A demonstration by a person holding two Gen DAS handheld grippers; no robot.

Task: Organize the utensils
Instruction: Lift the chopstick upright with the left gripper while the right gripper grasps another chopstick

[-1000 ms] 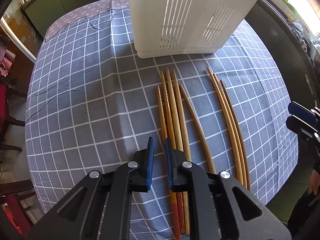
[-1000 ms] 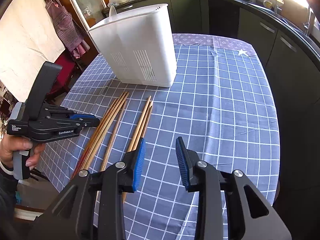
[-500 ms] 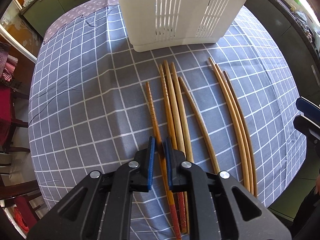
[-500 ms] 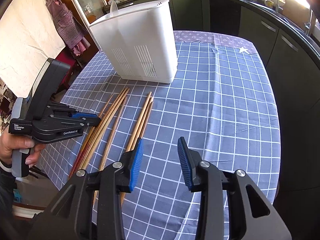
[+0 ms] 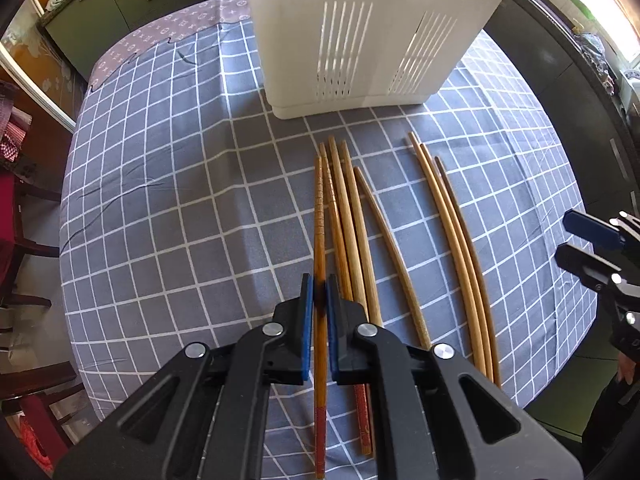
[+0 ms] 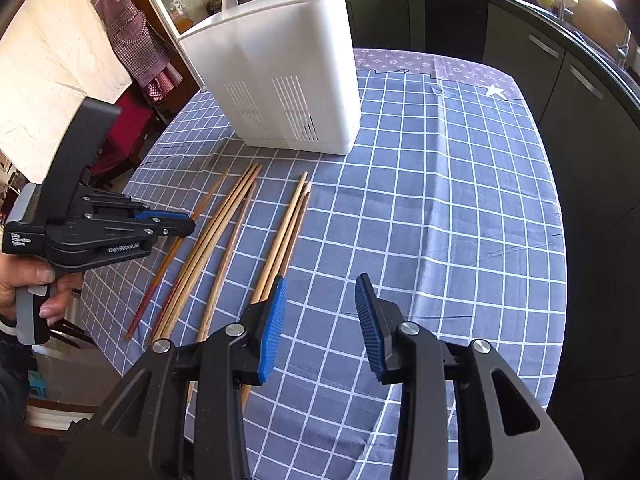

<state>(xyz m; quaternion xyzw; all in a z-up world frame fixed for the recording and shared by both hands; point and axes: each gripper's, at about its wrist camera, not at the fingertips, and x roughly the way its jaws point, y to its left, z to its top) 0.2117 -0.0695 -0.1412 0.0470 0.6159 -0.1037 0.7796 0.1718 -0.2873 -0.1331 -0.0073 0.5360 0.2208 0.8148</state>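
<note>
White utensil holder (image 5: pixel 372 28) stands at the far side of the checked tablecloth (image 5: pixel 160 208); loose chopsticks (image 5: pixel 452 240) lie near of it. Left gripper (image 5: pixel 319 294) points steeply down, jaws pinching the red-tipped chopstick (image 5: pixel 319 216), which a second ago lay beside them unheld. Right gripper (image 6: pixel 320 308) hovers to the right, jaws spread and empty, position unchanged.

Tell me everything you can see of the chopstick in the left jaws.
The chopstick is slim, orange-brown wood with fine ridges near its narrow tip and a red butt end. The left gripper is shut on it around mid-length. It points toward the white holder, leftmost of the sticks, its tip beside its neighbours; whether it is lifted is unclear.
</note>
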